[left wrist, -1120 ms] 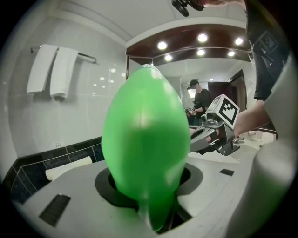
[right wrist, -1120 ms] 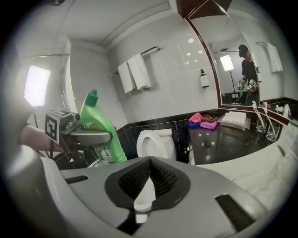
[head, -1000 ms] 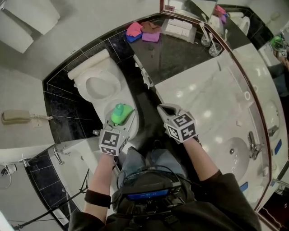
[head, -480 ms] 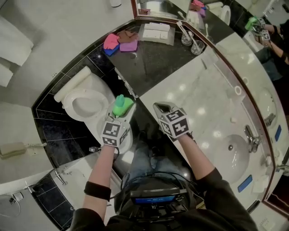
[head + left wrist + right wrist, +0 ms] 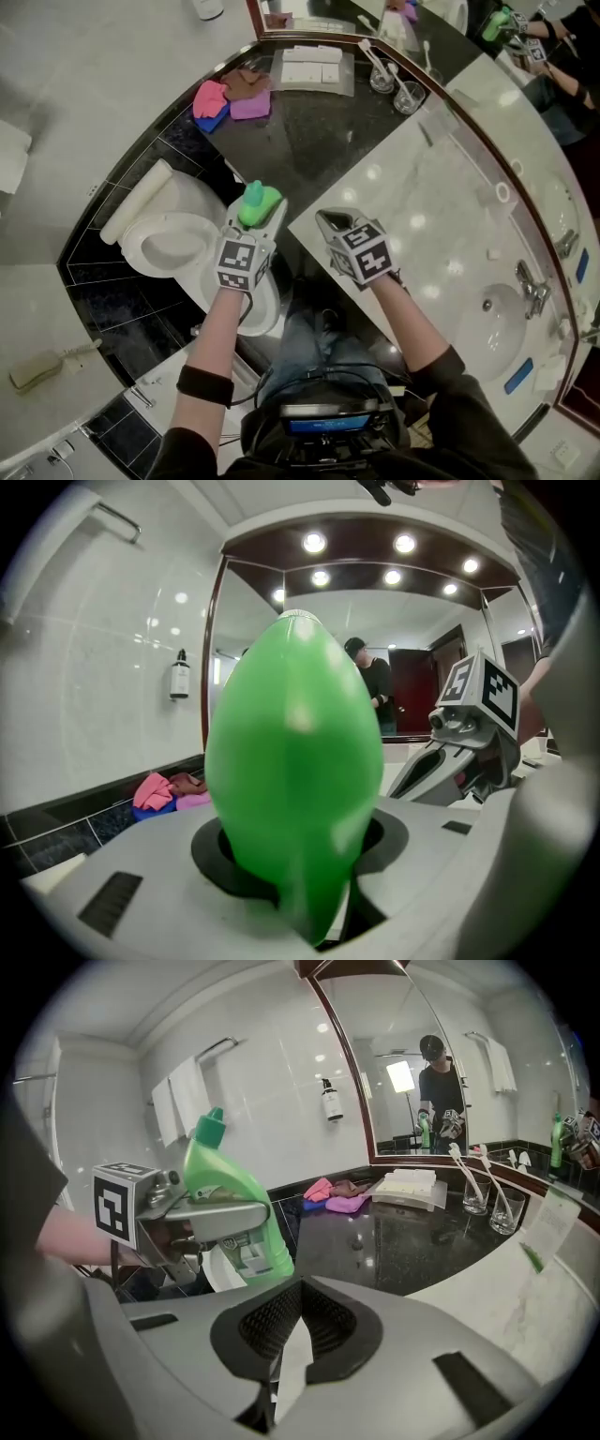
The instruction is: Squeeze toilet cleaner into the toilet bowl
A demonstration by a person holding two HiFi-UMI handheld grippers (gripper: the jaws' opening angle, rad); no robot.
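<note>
Between the jaws of the left gripper [image 5: 251,228]: one green toilet cleaner bottle [image 5: 255,202], clamped around its body, jaws partway apart on it.
- Bottle: upright, cap uppermost, label low on its side as seen in the right gripper view [image 5: 230,1194]. It fills the middle of the left gripper view [image 5: 295,761].
- Right gripper [image 5: 330,223]: jaws fully together, nothing between them [image 5: 286,1335]. Held level with the left gripper, to its right and apart from it. It shows beyond the bottle in the left gripper view [image 5: 459,752].
- Toilet [image 5: 141,246]: white, oval opening facing up, tank towards the dark tiled wall. It lies just left of the bottle in the head view. Part of its white body shows under the left forearm.
- Dark counter [image 5: 319,141]: beyond both grippers, along the wall.
  - Cloths [image 5: 230,94]: pink, brown and purple, heaped at the counter's far left.
  - Folded white towels [image 5: 312,67]: stacked beside the cloths.
  - Glasses [image 5: 394,84]: two, clear, each with a toothbrush standing in it.
- White vanity top [image 5: 441,216]: right of the right gripper, with a sink basin [image 5: 502,323] and faucet [image 5: 530,286].
- Mirror [image 5: 450,1063]: above the counter.
- Soap dispenser [image 5: 330,1101]: on the tiled wall left of the mirror.
</note>
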